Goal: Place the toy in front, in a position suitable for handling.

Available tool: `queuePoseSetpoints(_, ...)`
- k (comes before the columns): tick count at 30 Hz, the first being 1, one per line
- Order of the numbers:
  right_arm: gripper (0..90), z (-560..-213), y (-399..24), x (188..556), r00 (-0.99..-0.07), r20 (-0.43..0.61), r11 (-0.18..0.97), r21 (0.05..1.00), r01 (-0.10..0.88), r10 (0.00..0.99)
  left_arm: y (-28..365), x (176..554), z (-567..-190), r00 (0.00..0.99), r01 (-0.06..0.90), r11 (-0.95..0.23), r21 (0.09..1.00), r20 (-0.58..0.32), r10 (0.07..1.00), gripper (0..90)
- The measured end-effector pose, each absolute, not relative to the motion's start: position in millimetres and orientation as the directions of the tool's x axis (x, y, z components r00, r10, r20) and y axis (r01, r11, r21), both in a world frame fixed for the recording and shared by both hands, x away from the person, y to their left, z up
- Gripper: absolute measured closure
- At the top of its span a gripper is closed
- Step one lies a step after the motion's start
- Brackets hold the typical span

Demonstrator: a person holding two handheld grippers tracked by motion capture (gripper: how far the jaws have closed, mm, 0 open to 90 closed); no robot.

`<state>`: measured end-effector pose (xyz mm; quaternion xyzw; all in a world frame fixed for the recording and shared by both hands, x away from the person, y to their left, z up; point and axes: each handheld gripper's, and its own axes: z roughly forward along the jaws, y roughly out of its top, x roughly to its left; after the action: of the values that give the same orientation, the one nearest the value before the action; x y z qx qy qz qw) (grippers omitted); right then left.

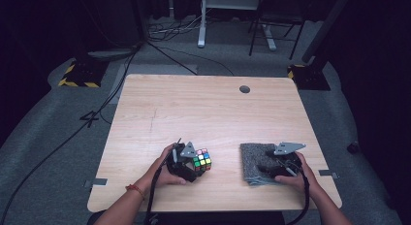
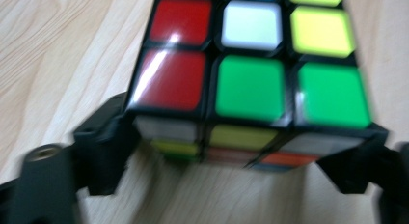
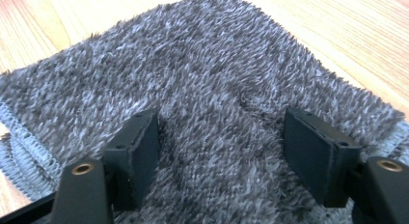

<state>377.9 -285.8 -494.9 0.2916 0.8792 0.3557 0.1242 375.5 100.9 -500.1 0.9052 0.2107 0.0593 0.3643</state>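
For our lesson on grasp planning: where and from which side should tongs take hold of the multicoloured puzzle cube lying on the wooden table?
Probably grip the multicoloured puzzle cube across two opposite flat side faces, coming level from the person's side; parallel faces give the pads square seating, and it rests flat.

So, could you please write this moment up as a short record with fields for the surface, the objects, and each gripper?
surface: wooden table
cube: colour puzzle cube, scrambled, on the table ahead of the left hand
cloth: grey fuzzy cloth, folded, flat near the table's right edge
left gripper: jaws at either side of the cube's lower edge, pressing on it
right gripper: jaws apart, tips resting on the cloth pile, nothing pinched
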Motion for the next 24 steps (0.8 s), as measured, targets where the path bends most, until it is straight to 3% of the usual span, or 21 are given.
queuePoseSetpoints(2, 29.9, -495.4, -285.9, 379.1, -0.792, -0.010, 0.569, 0.702, 0.429, 0.610, 100.3, 377.3, -499.9, 0.907, 0.342, -0.641, 0.687, -0.062, 0.417, 15.4)
queuePoseSetpoints(8, 29.7, -496.8, -287.9, 389.2, -0.764, -0.015, 0.542, 0.713, 0.444, 0.646, 99.9, 379.8, -498.7, 0.911, 0.320, -0.653, 0.687, -0.032, 0.412, 16.1)
queuePoseSetpoints(15, 29.8, -495.5, -293.3, 405.6, -0.743, -0.017, 0.535, 0.705, 0.465, 0.669, 96.4, 386.2, -494.6, 0.924, 0.295, -0.663, 0.688, -0.028, 0.381, 30.9)
queuePoseSetpoints(24, 27.8, -494.9, -287.8, 432.0, -0.710, -0.012, 0.515, 0.698, 0.498, 0.704, 92.1, 401.2, -494.3, 0.921, 0.307, -0.649, 0.696, -0.045, 0.388, 32.7)
